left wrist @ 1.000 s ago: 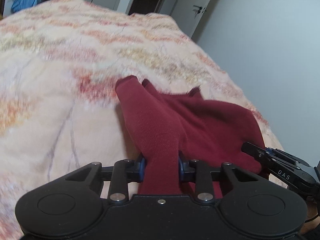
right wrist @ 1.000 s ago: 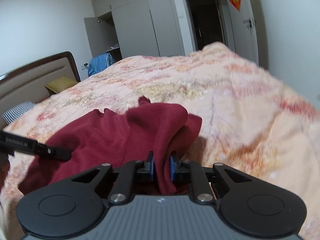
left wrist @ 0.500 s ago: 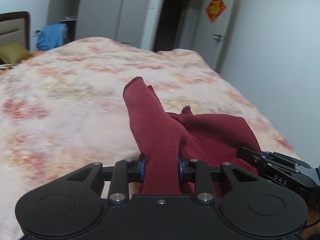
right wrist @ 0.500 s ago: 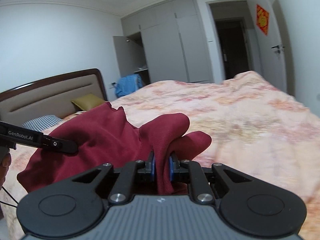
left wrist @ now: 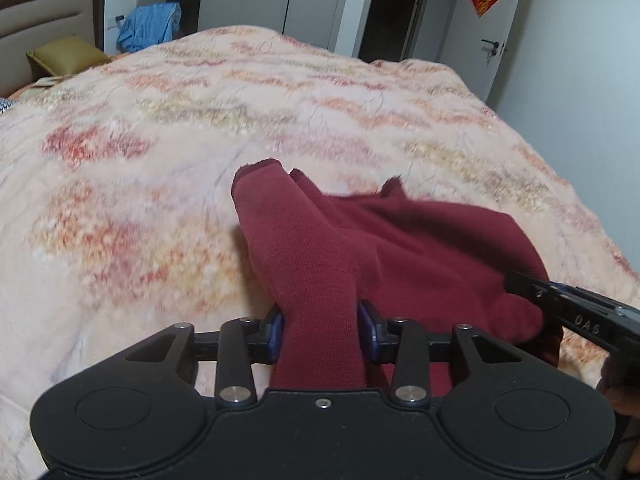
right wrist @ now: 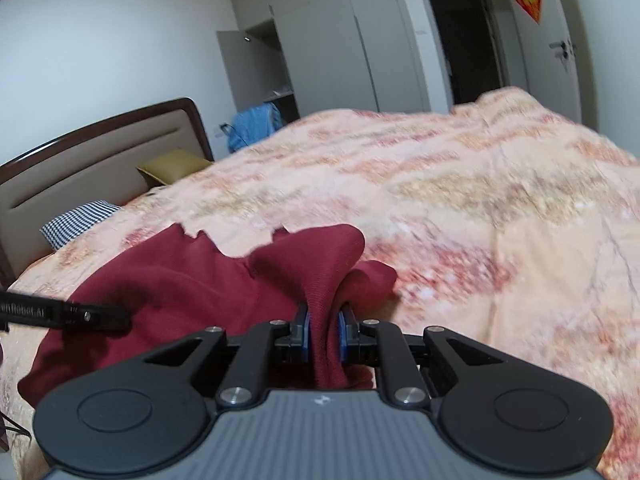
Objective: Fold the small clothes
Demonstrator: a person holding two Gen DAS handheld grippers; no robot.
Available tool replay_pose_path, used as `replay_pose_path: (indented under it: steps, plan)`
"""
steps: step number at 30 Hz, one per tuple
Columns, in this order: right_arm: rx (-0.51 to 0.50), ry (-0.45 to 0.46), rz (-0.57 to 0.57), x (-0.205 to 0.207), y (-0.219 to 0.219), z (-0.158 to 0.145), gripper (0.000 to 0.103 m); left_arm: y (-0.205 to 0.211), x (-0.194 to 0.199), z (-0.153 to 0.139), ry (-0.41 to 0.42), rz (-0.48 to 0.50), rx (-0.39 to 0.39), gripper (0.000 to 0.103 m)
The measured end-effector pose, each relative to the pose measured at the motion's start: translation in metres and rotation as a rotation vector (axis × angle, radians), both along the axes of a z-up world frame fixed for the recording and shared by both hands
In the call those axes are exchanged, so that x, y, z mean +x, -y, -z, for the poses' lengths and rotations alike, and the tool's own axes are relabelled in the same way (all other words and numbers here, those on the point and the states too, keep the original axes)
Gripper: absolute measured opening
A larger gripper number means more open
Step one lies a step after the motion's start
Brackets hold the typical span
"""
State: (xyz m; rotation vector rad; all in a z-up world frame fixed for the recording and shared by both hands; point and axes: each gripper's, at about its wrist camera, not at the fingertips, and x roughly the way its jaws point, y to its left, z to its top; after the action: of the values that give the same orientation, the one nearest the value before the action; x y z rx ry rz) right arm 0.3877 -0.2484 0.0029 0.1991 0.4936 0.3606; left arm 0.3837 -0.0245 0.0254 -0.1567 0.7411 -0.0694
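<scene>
Maroon garment lifted over the bed, fold barely begun.

The left gripper point(left wrist: 322, 328) and right gripper point(right wrist: 323, 336) are each clamped tight on a bunched edge of the maroon garment point(left wrist: 404, 248), which sags between them just above the bed point(left wrist: 200, 152); no neat fold shows yet, so flattening and folding seem left.

The garment point(left wrist: 400, 248) lies on the bedspread point(left wrist: 200, 140), at its near edge. The left gripper point(left wrist: 322, 330) is clamped on the garment's left part, the right gripper point(right wrist: 323, 336) on its right part; each tool's tip shows at the other view's side. Behind the garment the bedspread stretches away to the headboard point(right wrist: 100, 152) at far left, with two pillows point(right wrist: 172, 164) before it. Beyond the bed stand wardrobes point(right wrist: 340, 48); something, perhaps clothing point(right wrist: 256, 124), hangs there. A door point(left wrist: 492, 36) stands far right.
</scene>
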Motion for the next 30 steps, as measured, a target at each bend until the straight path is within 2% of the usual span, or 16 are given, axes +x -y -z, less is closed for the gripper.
replay_pose_path:
  steps: [3, 5, 8, 15, 16, 22, 26, 30]
  plan:
    - [-0.009, -0.027, 0.0, 0.001, 0.004, 0.007, 0.021, -0.003, 0.0, 0.007, -0.002, -0.013, -0.007, 0.049]
    - [-0.045, -0.018, 0.011, -0.001, 0.002, 0.01, 0.029, -0.004, 0.0, 0.007, 0.002, -0.02, -0.015, 0.05]
    - [-0.079, -0.002, 0.025, -0.004, 0.0, 0.01, 0.032, -0.004, 0.0, 0.007, 0.002, -0.025, -0.013, 0.056]
    - [-0.147, 0.03, 0.048, -0.012, -0.007, 0.001, 0.045, -0.001, -0.006, -0.002, 0.012, -0.038, -0.007, 0.078]
    - [-0.157, 0.037, 0.051, -0.014, -0.007, -0.001, 0.049, -0.001, -0.008, -0.004, 0.02, -0.044, -0.004, 0.083]
    - [-0.191, 0.108, 0.067, -0.033, -0.007, -0.016, 0.075, 0.0, -0.029, -0.028, 0.087, -0.075, 0.017, 0.098]
    - [-0.194, 0.175, 0.066, -0.056, -0.009, -0.034, 0.09, 0.001, -0.052, -0.049, 0.149, -0.09, 0.033, 0.102]
    - [-0.188, 0.246, 0.056, -0.085, -0.011, -0.056, 0.097, 0.0, -0.086, -0.069, 0.213, -0.105, 0.045, 0.102]
